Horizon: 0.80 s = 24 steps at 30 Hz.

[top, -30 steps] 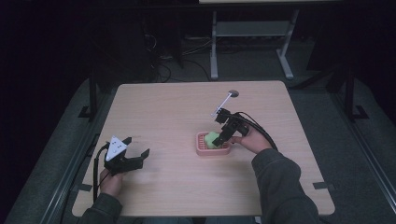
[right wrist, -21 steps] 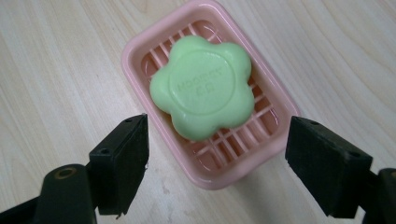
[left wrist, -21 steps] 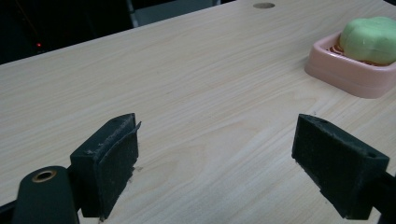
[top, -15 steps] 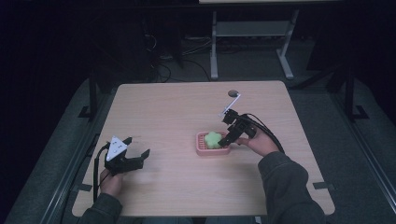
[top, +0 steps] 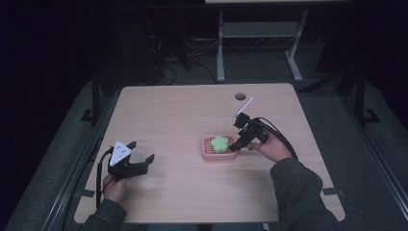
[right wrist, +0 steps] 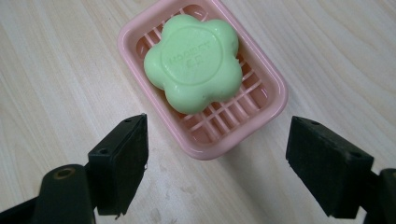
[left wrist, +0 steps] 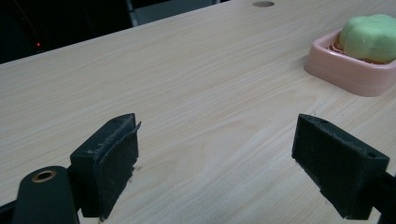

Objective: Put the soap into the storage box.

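Since your right gripper [right wrist: 215, 163] has its fingers spread wide and empty, with the pink soap dish [right wrist: 268, 109] just ahead between them and the green soap [right wrist: 194, 60] lying loose inside, closing now could shove the dish across the bench [top: 183, 115]. Left gripper [left wrist: 224, 158] fingers also open, soap well off right.

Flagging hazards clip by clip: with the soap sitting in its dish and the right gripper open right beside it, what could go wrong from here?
1. The right gripper hangs open just off the pink dish; a careless move could knock the light dish across the table.
2. The green soap lies loose on the dish's ribs and looks smooth, so it might slip if pinched or if the dish tips.
3. The left gripper rests open, far off, so it likely cannot steady the dish.
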### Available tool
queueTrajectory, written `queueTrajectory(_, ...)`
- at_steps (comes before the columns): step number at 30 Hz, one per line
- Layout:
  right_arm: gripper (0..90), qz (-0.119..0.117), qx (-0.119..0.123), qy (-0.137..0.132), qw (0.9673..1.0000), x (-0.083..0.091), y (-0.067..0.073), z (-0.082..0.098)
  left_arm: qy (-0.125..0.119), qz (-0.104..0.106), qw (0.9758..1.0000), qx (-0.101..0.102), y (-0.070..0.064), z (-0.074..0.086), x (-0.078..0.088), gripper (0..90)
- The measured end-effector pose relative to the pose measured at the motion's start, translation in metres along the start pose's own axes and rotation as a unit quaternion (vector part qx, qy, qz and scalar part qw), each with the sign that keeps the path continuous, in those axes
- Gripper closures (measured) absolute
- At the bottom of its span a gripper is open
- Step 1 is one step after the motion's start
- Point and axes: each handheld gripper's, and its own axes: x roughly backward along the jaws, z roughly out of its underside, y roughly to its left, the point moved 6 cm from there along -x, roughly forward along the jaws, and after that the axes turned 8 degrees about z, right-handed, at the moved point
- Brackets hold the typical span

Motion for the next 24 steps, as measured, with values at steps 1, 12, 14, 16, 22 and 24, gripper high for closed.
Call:
queueTrajectory(1, 20.7, 0.0, 0.0, 0.002, 1.0, 0.0, 0.0, 0.001, 0.0, 0.0, 1.0, 0.0, 0.0, 0.0, 0.0, 14.2)
queueTrajectory(12, 20.7, -0.004, -0.008, -0.001, 1.0, 0.001, -0.001, 0.012, 0.001, 0.0, 1.0, -0.001, 0.0, 0.0, 0.0, 14.3)
queueTrajectory(14, 20.7, -0.005, -0.013, -0.001, 0.9999, 0.001, -0.002, 0.016, 0.001, 0.0, 1.0, -0.001, 0.0, 0.0, -0.001, 14.2)
queueTrajectory(16, 20.5, -0.007, -0.018, 0.004, 0.9998, 0.001, -0.004, 0.02, 0.003, 0.0, 1.0, -0.001, 0.0, 0.0, -0.001, 14.2)
queueTrajectory(22, 20.5, -0.003, -0.018, -0.001, 0.9998, 0.007, -0.005, 0.023, 0.003, 0.0, 1.0, -0.002, 0.0, 0.001, -0.001, 14.2)
queueTrajectory(24, 20.5, -0.003, -0.02, 0.0, 0.9998, 0.008, -0.005, 0.025, 0.003, 0.0, 1.0, -0.002, 0.0, 0.0, -0.001, 14.2)
